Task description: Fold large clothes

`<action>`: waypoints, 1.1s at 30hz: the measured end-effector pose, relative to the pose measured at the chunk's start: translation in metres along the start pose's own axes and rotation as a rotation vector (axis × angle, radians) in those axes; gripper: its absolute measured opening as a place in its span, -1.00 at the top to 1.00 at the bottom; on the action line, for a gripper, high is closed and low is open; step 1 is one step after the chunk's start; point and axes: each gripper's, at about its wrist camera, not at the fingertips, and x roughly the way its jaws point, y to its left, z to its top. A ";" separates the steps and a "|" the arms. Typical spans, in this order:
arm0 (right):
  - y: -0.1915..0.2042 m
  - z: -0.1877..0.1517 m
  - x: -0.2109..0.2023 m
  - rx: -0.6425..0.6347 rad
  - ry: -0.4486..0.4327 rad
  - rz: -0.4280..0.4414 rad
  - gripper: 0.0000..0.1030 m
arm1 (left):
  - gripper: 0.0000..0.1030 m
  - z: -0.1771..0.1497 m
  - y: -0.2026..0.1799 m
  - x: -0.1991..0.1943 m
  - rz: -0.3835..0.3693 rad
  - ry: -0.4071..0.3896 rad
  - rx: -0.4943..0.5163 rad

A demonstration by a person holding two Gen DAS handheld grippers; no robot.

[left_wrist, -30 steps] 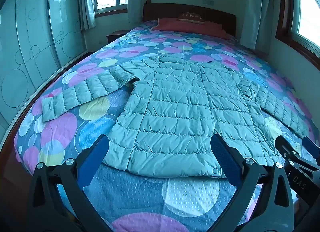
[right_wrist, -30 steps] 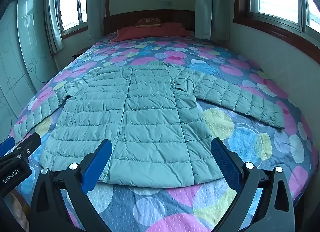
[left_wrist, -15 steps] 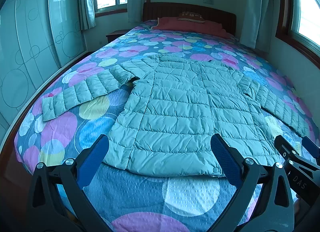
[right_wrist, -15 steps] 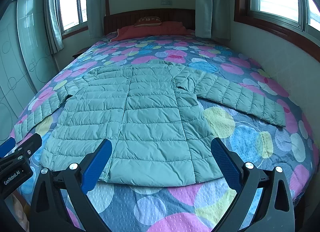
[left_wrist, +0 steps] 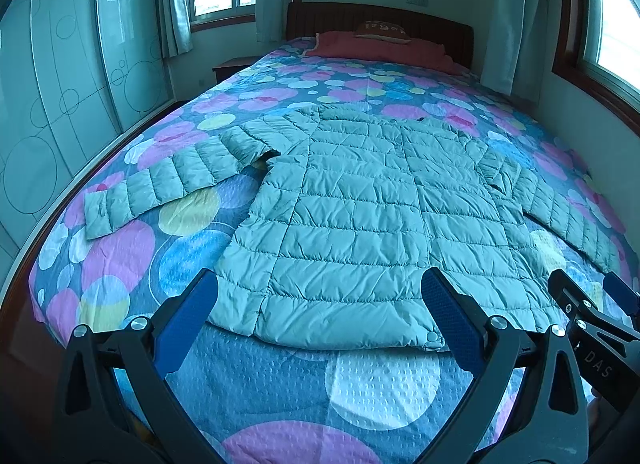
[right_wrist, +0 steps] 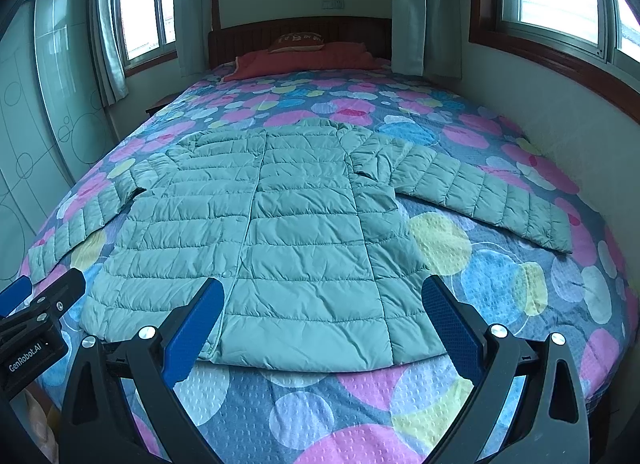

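Observation:
A pale green quilted jacket [left_wrist: 384,207] [right_wrist: 280,232] lies flat on the bed, hem toward me and both sleeves spread out. Its left sleeve [left_wrist: 160,187] reaches toward the bed's left edge; its right sleeve [right_wrist: 484,195] angles toward the wall. My left gripper [left_wrist: 320,304] hovers open above the hem's left part, nothing between its blue pads. My right gripper [right_wrist: 322,306] is open too, above the hem's right part. Each gripper shows at the edge of the other's view: the right gripper [left_wrist: 592,312], the left gripper [right_wrist: 36,304].
The bed [left_wrist: 380,384] has a blue cover with pink, yellow and blue circles. A red pillow [right_wrist: 304,57] and dark headboard [left_wrist: 380,19] are at the far end. A glass wardrobe [left_wrist: 60,83] runs along the left, a wall [right_wrist: 560,111] with windows on the right.
Both views have crept slightly forward and lower toward the jacket's hem. The jacket has not moved and both grippers stay open.

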 end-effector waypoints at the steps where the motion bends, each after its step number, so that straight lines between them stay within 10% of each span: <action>1: 0.000 0.000 0.000 -0.001 0.001 0.000 -0.91 | -0.96 0.000 0.000 0.000 0.001 0.001 0.001; 33: 0.001 -0.002 0.003 -0.001 0.005 0.001 -0.91 | -0.96 0.002 0.000 0.006 0.007 0.017 0.003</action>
